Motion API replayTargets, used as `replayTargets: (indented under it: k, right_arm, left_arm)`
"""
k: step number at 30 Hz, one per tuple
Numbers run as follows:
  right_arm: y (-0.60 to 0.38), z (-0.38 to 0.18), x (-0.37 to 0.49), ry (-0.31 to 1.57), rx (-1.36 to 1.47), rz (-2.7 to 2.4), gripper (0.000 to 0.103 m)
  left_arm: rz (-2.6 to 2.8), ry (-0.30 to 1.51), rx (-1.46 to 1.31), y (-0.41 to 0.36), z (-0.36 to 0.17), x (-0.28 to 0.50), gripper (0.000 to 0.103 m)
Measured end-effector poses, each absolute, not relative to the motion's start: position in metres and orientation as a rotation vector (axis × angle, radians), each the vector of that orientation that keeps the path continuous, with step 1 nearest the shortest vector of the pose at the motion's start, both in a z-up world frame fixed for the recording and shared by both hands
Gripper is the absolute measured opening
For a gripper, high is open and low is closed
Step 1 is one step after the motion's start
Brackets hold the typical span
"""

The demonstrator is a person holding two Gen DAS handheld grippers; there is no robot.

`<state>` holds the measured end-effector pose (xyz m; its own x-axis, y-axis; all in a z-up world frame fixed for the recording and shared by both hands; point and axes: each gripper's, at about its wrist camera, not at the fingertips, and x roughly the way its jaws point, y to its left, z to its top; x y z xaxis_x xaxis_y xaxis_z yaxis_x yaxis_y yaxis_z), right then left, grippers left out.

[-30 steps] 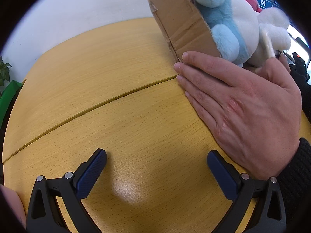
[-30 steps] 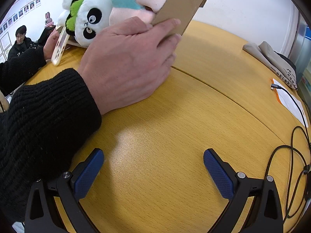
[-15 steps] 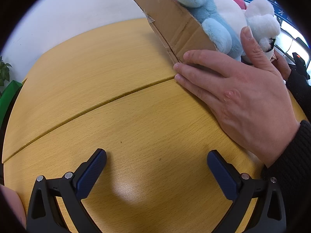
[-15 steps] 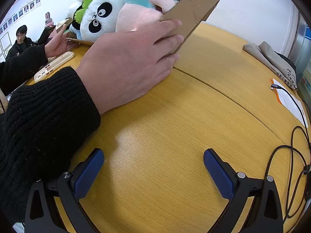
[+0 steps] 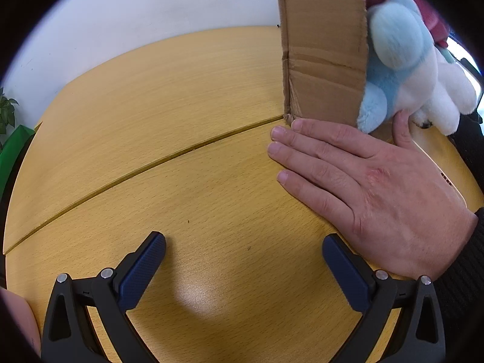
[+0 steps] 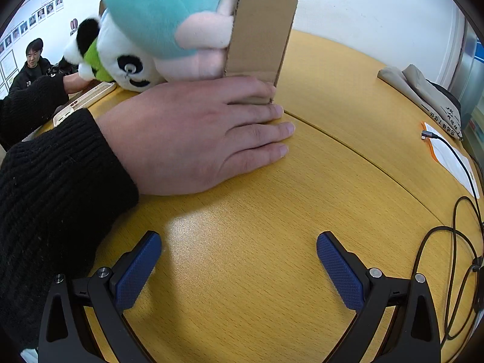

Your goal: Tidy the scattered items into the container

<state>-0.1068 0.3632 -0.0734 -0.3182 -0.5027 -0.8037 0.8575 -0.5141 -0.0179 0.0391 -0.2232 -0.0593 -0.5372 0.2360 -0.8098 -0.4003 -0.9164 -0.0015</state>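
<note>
A cardboard box [image 5: 323,51] stands tipped on its side on the wooden table [image 5: 169,115], its open side facing right in the left wrist view. Plush toys spill from it: a blue-and-white one [image 5: 399,60] and a white one [image 5: 450,96]. In the right wrist view the box [image 6: 263,27] shows a teal-and-pink plush [image 6: 169,15] and a panda plush [image 6: 121,57]. A bare hand [image 5: 375,181] lies flat at the box's base; it also shows in the right wrist view [image 6: 199,133]. My left gripper [image 5: 243,260] and right gripper [image 6: 239,260] are open and empty, low over the table, short of the box.
A black cable [image 6: 453,242], a paper sheet [image 6: 450,157] and folded grey cloth [image 6: 423,93] lie at the right. A cream phone-like case [image 6: 84,103] lies left of the hand, near a second person's arm [image 6: 33,103]. A seated person [image 6: 33,63] is behind.
The box has been tipped from a slant to nearly upright on its side, and the plush toys have slid further out. The hand has dropped flat onto the table. Both grippers stay still.
</note>
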Motion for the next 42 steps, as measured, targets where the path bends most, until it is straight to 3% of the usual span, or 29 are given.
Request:
replayTargets:
  k: [42]
  right_arm:
    - [0.3634, -0.0733, -0.1066, 0.562, 0.973, -1.955, 0.103]
  left_arm:
    - [2.47, 0.254, -1.262, -0.2222, -0.0528, 0.0383, 0.103]
